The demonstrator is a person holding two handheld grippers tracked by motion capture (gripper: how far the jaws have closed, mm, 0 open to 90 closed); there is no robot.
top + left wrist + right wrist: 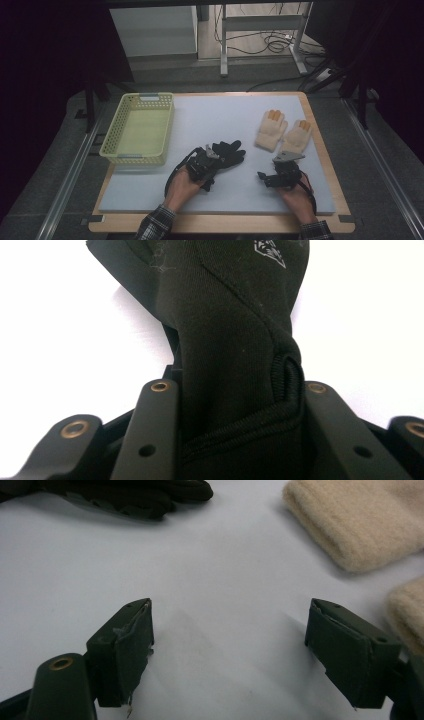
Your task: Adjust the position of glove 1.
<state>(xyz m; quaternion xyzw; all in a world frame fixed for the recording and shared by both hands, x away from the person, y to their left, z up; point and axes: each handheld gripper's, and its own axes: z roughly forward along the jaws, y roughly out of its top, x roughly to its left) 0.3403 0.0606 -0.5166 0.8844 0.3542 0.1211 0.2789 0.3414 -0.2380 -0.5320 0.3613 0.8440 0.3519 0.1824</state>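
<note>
The desk (320, 150) carries a pale mat, and the biggest thing on it is the yellow-green basket (111, 148), standing open at the far left corner. To the right lie two cream gloves (283, 131) side by side, fingers pointing away from the person. Between basket and cream gloves, near the middle of the mat, lies the black glove (231, 151), with its cuff end toward the person.

The left tool (204, 162) sits right at that cuff. In the left gripper view its jaws are clenched on the black glove (235, 340): the ribbed hem is bunched between the two black jaws, and the rest of the glove stretches away over the white mat. The right tool (260, 176) rests low over bare mat near the cream gloves, well apart from them and gripping nothing; in the right gripper view its jaws stand wide and released, with the cuff of one cream glove (360, 520) ahead and to the right.

The step in hand looks like the pick-up of the black glove, the grip just made and the glove not yet off the mat. The next move probably calls for a lift high enough that the dangling fingers clear the basket's rim, then a carry to the left over the basket before letting go. Soft cloth may slip if only the hem is pinched.
</note>
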